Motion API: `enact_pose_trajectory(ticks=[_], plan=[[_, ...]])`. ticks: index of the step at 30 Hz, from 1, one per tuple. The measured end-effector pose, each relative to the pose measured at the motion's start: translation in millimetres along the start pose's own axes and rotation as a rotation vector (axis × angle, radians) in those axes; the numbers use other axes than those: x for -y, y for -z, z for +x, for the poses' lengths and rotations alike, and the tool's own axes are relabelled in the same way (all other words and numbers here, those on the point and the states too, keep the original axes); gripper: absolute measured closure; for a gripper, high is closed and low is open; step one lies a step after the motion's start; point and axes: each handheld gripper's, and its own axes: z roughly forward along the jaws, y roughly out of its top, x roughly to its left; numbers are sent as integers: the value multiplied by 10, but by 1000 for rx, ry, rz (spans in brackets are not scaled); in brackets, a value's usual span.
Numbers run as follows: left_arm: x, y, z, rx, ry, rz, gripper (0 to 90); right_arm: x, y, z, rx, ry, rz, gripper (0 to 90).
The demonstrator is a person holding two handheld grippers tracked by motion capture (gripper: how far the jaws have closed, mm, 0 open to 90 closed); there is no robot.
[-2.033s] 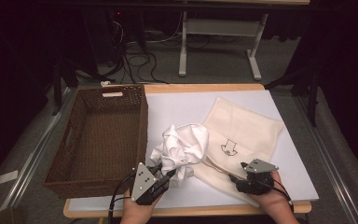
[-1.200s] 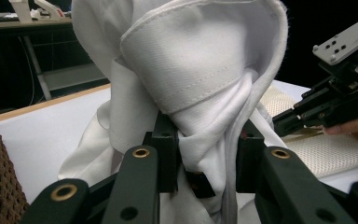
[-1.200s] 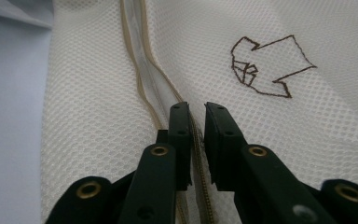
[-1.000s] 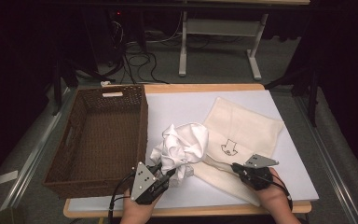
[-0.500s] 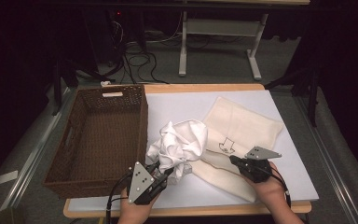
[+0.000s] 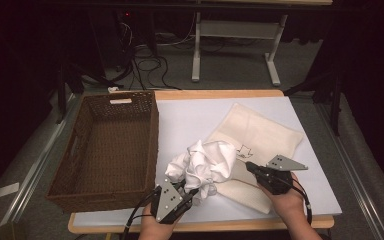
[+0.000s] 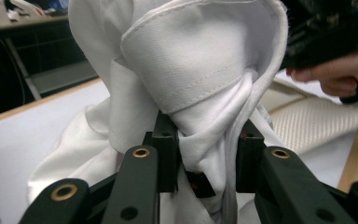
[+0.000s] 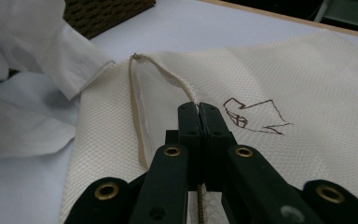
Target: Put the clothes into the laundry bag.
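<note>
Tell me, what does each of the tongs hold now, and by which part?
The left tongs clamp a bunched fold of the white shirt. The right tongs pinch the opening's edge of the cream mesh bag.

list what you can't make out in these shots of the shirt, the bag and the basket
- White shirt: bunched in the high view, so its sleeves and front are folded out of sight.
- Cream mesh bag: what's inside cannot be told in the right gripper view; the shirt covers its near left corner in the high view.
- Bag's drawn mark: too small to read in the high view.
- Wicker basket: cut off at the top edge of the right gripper view.
</note>
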Motion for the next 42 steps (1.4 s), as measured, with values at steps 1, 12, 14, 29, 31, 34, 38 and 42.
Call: enact_pose_trajectory(ticks=[1,12,14,29,31,34,38,42], plan=[[17,-31,-17,7,0,12,693,-5,13,-4,5,-7,-6,900],[155,-302,-187,42,-1,95,690,-69,124,-13,15,-39,-95,900],[182,-343,-194,43,8,115,688,-79,135,-4,5,-50,-109,900],[216,-454,-128,52,24,167,680,-126,197,102,-30,-49,-154,899],[192,-430,-63,41,38,162,681,-122,191,121,-42,-51,-152,899],[162,-385,14,31,69,146,682,-117,177,159,-45,-42,-146,899],[142,-388,1,41,70,144,681,-110,153,184,-47,-35,-137,899],[139,-494,-79,54,53,171,674,-104,150,177,-40,-31,-139,899]])
